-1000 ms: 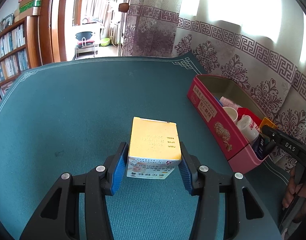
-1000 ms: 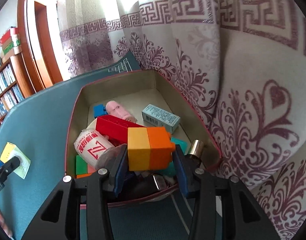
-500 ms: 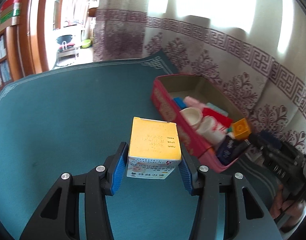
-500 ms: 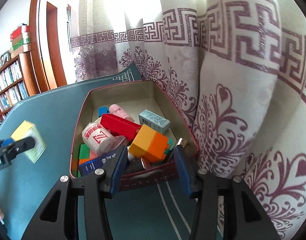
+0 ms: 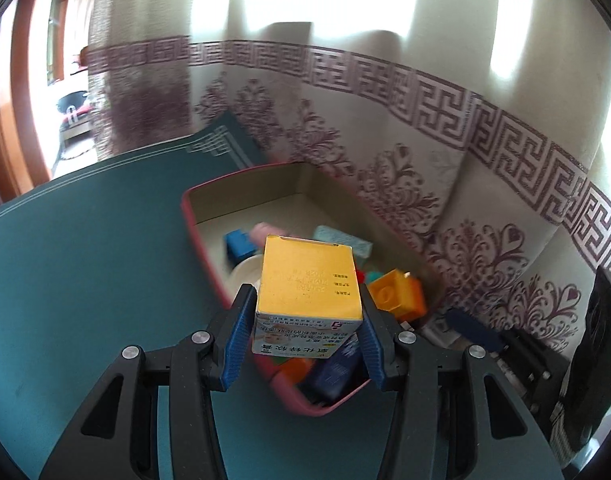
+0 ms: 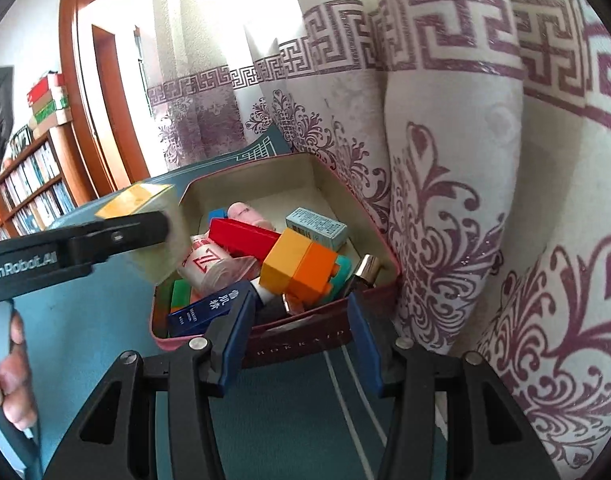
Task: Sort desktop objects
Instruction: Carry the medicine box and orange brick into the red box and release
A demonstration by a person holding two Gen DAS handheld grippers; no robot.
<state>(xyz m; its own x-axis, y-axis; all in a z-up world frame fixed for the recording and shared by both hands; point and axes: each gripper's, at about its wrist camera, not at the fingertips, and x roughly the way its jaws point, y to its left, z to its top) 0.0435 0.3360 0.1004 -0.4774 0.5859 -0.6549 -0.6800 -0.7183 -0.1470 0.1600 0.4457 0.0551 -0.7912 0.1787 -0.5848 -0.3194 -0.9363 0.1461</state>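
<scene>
My left gripper (image 5: 301, 338) is shut on a yellow-topped carton (image 5: 309, 286) and holds it in the air over the near end of the red box (image 5: 193, 232). In the right wrist view the carton (image 6: 161, 236) hangs at the box's left rim (image 6: 301, 342), clamped by the left gripper's black finger (image 6: 117, 236). My right gripper (image 6: 299, 342) stands open just in front of the box's near wall, nothing between its blue pads. A yellow-and-orange block (image 6: 301, 266) lies on top of the pile inside the box.
The box holds a red block (image 6: 241, 236), a pale blue carton (image 6: 317, 228), a white red-lettered bottle (image 6: 205, 266), a dark blue tube (image 6: 209, 308) and more. Patterned curtains (image 6: 445, 200) hang close behind and right. A hand (image 6: 9, 364) grips the left tool. Teal tablecloth (image 5: 85, 260) spreads left.
The left gripper carried the carton right and upward, from above the cloth to over the box. The right gripper let go of the yellow-and-orange block, which now lies in the box, and drew back.
</scene>
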